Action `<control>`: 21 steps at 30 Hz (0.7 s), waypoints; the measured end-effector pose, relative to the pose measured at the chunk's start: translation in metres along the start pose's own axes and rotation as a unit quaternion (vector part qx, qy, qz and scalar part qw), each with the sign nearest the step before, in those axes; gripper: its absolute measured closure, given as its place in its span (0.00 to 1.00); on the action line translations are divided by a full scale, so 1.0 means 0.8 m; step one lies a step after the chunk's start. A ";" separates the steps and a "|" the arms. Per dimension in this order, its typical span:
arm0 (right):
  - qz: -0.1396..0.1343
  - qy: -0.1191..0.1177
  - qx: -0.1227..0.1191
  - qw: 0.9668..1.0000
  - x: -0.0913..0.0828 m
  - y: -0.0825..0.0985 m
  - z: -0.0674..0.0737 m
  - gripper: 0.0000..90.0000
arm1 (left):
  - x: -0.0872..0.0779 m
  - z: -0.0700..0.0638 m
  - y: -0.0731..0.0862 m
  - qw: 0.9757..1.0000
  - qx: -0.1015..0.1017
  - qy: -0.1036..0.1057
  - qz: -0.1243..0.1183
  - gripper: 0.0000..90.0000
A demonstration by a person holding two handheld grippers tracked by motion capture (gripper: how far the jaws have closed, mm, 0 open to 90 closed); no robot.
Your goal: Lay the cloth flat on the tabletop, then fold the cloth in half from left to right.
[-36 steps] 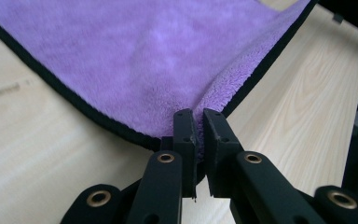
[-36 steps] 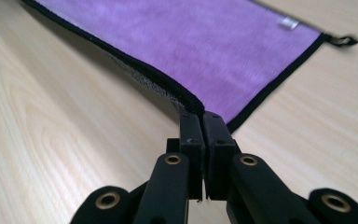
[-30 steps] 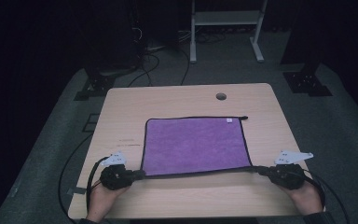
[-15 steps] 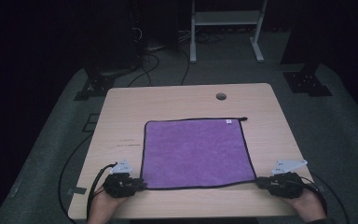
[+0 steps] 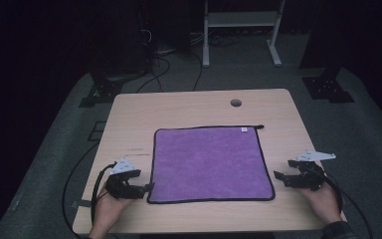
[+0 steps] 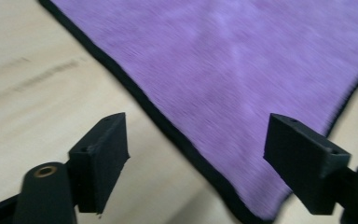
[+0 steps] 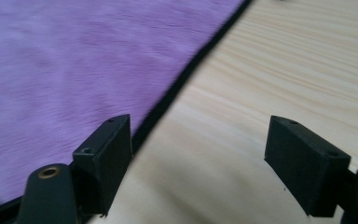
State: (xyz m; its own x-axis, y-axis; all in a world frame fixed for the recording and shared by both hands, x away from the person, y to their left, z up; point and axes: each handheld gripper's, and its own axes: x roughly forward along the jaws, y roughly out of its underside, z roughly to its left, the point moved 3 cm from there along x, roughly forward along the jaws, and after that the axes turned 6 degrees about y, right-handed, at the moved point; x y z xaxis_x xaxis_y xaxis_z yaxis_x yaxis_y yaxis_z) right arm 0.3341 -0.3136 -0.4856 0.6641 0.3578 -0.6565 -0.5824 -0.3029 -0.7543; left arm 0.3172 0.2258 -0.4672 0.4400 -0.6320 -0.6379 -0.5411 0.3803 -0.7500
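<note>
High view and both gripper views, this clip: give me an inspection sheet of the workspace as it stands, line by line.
Surface: light wooden table with a round hole near the far edge.
Job's things: purple cloth with dark edging, spread flat; small white tag at its far edge.
Clutter: nothing seen.
Grippers: left hand-held gripper at the cloth's near left corner, jaws open; right hand-held gripper just off the cloth's right edge, jaws open. Neither holds the cloth.
Cables: a black cable loops off the table's left side; more lie on the floor beyond.
Surroundings: grey floor, a white frame and dark stand bases behind the table.
</note>
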 end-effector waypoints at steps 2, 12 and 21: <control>0.005 0.018 0.005 1.000 0.009 0.000 -0.008 0.21 | 0.002 0.007 -0.005 1.000 -0.002 -0.006 -0.005 0.21; 0.022 0.054 0.004 0.998 0.031 0.005 -0.020 0.19 | 0.017 0.036 -0.025 0.999 -0.002 -0.050 -0.017 0.18; 0.011 0.055 0.005 0.998 0.031 0.008 -0.020 0.18 | 0.050 0.061 -0.043 0.998 -0.022 -0.063 -0.013 0.18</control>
State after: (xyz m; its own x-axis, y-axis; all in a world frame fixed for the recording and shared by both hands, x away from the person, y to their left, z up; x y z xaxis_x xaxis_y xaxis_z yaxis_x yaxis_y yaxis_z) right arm 0.3542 -0.3207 -0.5069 0.6974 0.2522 -0.6708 -0.6026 -0.3003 -0.7394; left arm 0.3886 0.2201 -0.4754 0.5397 -0.5497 -0.6376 -0.5584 0.3330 -0.7598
